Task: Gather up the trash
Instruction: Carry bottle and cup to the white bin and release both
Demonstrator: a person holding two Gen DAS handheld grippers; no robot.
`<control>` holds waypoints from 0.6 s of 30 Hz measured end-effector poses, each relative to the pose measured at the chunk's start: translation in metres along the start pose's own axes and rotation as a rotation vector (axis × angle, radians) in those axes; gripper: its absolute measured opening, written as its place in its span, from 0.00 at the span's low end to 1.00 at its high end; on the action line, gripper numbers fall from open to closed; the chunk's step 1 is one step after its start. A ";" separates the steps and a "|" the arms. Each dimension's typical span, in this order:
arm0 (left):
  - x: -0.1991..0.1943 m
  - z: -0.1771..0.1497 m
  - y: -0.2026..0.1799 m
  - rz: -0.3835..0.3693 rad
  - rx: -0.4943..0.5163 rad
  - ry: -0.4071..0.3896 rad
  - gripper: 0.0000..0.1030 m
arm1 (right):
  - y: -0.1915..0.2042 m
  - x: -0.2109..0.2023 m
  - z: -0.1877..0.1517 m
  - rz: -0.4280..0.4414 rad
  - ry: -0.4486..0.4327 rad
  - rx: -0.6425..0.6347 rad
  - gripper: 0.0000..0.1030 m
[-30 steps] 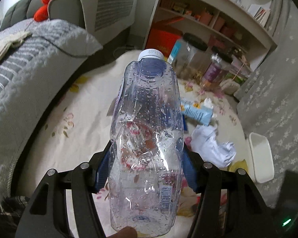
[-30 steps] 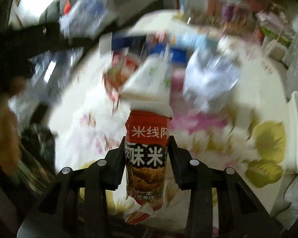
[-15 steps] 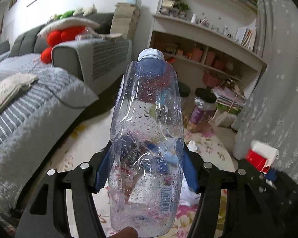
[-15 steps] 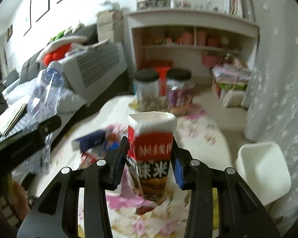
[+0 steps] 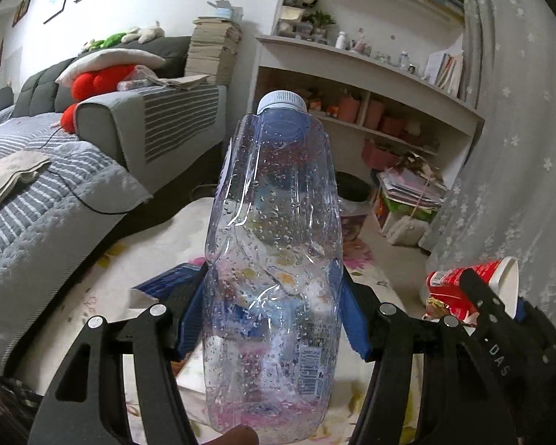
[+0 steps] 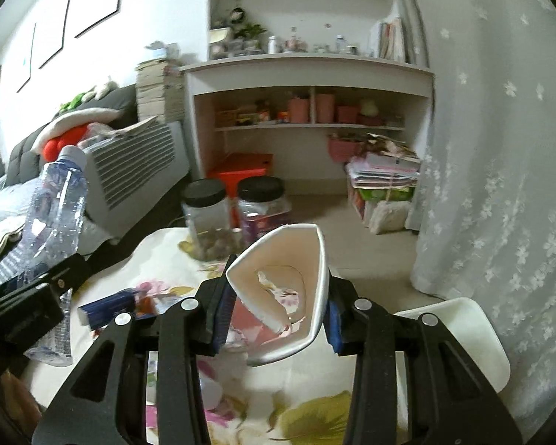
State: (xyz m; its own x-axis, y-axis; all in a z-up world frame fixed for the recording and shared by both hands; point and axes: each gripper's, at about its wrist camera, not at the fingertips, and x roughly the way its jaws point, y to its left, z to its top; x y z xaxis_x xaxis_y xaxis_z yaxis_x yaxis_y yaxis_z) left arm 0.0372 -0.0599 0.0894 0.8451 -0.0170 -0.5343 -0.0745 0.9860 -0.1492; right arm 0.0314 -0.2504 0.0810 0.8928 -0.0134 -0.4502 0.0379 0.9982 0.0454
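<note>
Floral cloth covered the desk beneath both raised grippers. Left gripper was clamped on a crumpled clear bottle, right gripper on a squashed paper cup. Beyond stood 2 black-lidded jars, then shelves.

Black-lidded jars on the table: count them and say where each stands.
2. Both stand at the table's far edge, side by side: one jar on the left, the other jar on the right. More may be hidden behind the held cup.

Bottle base — behind fingertip
</note>
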 end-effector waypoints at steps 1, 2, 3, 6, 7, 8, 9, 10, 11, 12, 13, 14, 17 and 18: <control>0.001 -0.001 -0.006 -0.004 0.006 0.001 0.60 | -0.008 0.001 -0.001 -0.010 -0.003 0.007 0.37; 0.003 -0.001 -0.015 -0.010 0.014 0.003 0.60 | -0.016 0.001 -0.002 -0.022 -0.007 0.012 0.37; 0.004 -0.001 -0.023 -0.016 0.022 0.004 0.60 | -0.023 0.002 -0.003 -0.032 -0.009 0.016 0.37; 0.010 -0.004 -0.049 -0.037 0.051 0.012 0.60 | -0.047 0.003 -0.005 -0.068 -0.010 0.041 0.37; 0.011 -0.005 -0.057 -0.044 0.059 0.013 0.60 | -0.057 0.003 -0.005 -0.081 -0.010 0.052 0.37; 0.013 -0.006 -0.067 -0.053 0.071 0.017 0.60 | -0.064 0.004 -0.005 -0.091 -0.011 0.062 0.37; 0.014 -0.007 -0.075 -0.061 0.079 0.020 0.60 | -0.076 0.004 -0.005 -0.108 -0.012 0.077 0.37; 0.015 -0.009 -0.083 -0.068 0.087 0.024 0.60 | -0.086 0.005 -0.005 -0.121 -0.011 0.089 0.37; 0.018 -0.011 -0.094 -0.078 0.097 0.030 0.60 | -0.098 0.007 -0.005 -0.140 -0.006 0.105 0.37; 0.020 -0.012 -0.102 -0.085 0.105 0.034 0.60 | -0.106 0.008 -0.005 -0.153 -0.003 0.116 0.37; 0.021 -0.013 -0.109 -0.089 0.112 0.036 0.60 | -0.116 0.010 -0.005 -0.172 0.004 0.130 0.37; 0.022 -0.014 -0.118 -0.097 0.123 0.039 0.60 | -0.126 0.012 -0.006 -0.192 0.016 0.140 0.37; 0.026 -0.020 -0.142 -0.117 0.153 0.049 0.60 | -0.153 0.019 -0.010 -0.234 0.053 0.184 0.37; 0.028 -0.021 -0.149 -0.123 0.162 0.052 0.60 | -0.159 0.019 -0.013 -0.245 0.066 0.196 0.37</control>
State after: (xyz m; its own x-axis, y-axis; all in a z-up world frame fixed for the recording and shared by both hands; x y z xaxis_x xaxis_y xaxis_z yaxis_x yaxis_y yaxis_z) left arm 0.0605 -0.2112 0.0793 0.8137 -0.1432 -0.5634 0.1170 0.9897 -0.0826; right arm 0.0367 -0.4084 0.0533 0.8158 -0.2417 -0.5254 0.3394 0.9356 0.0967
